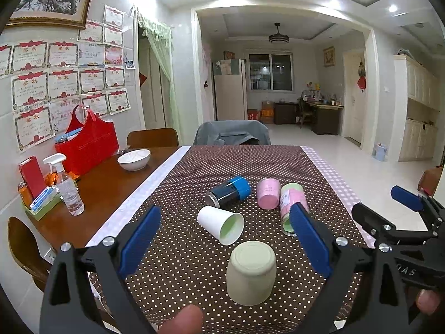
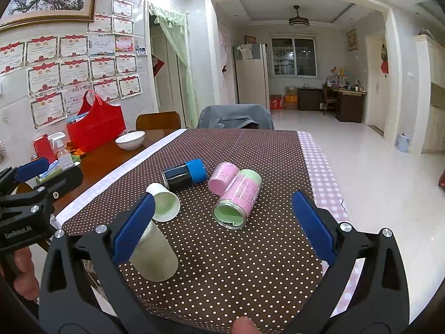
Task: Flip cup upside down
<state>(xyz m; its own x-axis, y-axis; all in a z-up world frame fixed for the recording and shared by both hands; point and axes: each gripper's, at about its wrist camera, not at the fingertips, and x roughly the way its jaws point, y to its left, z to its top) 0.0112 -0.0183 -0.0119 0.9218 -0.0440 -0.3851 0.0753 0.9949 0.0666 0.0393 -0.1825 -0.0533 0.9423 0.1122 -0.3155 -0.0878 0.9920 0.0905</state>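
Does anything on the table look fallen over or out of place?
Yes. Four containers lie on their sides on the dotted cloth: the white paper cup, the blue-capped can, the pink cup and the pink-green jar. Only the beige cup stands, upside down. Nothing looks spilled.

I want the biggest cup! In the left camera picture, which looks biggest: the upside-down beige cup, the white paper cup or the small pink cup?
1. Upside-down beige cup, though it is nearest the camera.
2. White paper cup, lying sideways.
3. Small pink cup, farthest back.
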